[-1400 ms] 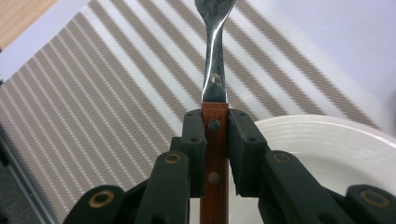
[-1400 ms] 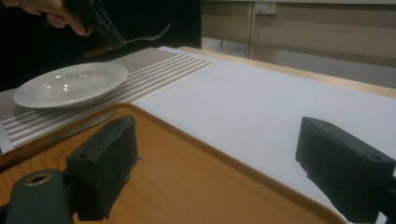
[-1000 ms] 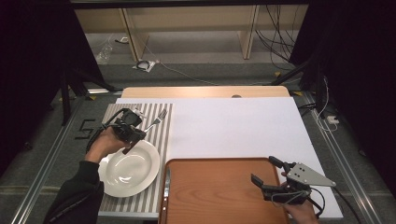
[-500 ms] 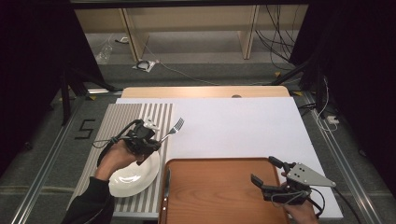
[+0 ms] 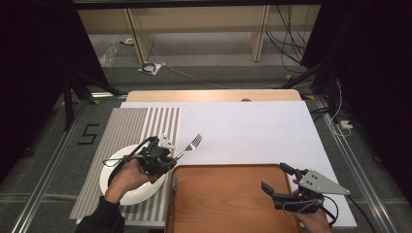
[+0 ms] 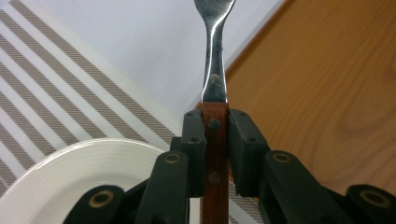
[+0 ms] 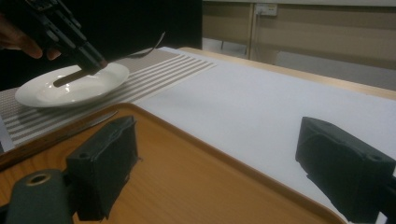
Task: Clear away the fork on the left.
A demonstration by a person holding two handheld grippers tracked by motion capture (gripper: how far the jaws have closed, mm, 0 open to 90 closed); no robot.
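While the left tool (image 5: pixel 167 156) clamps the fork (image 5: pixel 190 145) by its wooden handle above the white plate's (image 5: pixel 112 180) rim, tines aim toward the white surface (image 5: pixel 252 131). Right tool (image 5: pixel 278 180) hovers over the wooden tray (image 5: pixel 228 204), spread wide, empty.

- The counter (image 5: pixel 272 95) has a pale wooden top, its far edge showing as a bare strip beyond the white sheet (image 5: pixel 252 131) that covers most of it.
- Beyond the counter lies a grey floor (image 5: pixel 209 73) with loose cables (image 5: pixel 160 68) trailing over it.
- Farther back from the counter stands light wooden shelving (image 5: pixel 194 22) with upright panels.
- Black curtains (image 5: pixel 34 58) hang left and right of the counter, dark and unlit.
- A black mark shaped like a 5 (image 5: pixel 89 134) sits on the floor left of the counter.
- Metal rails (image 5: pixel 46 165) run along the floor on both sides of the counter.
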